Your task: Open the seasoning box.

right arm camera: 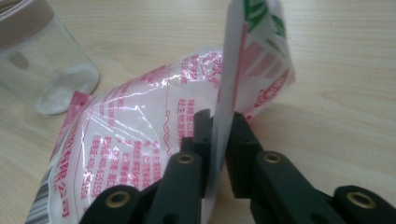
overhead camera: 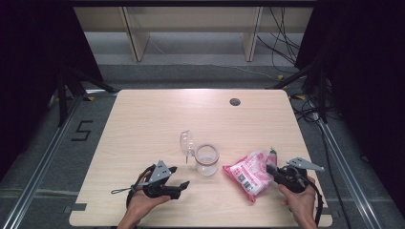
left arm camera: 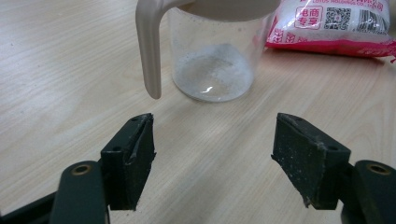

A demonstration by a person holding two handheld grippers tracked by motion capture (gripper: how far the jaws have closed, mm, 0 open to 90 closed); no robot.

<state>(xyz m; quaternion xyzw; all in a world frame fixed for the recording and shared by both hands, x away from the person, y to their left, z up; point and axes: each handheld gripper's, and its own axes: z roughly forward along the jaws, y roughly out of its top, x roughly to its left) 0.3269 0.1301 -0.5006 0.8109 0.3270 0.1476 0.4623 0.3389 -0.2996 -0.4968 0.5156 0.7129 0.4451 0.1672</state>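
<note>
We see a pale wood-grain table (overhead camera: 143,124), a clear jar (overhead camera: 207,160) with a beige rim and white residue, a pink-and-white bag (overhead camera: 248,174) printed with red lettering, a black code and a green patch, and black grippers

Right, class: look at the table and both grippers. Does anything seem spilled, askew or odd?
Nothing is spilled. The jar stands upright with its lid flipped open, a little white powder at the bottom. The pink bag lies on its side, one end pinched up by the right gripper. The left gripper is open, holding nothing.
</note>
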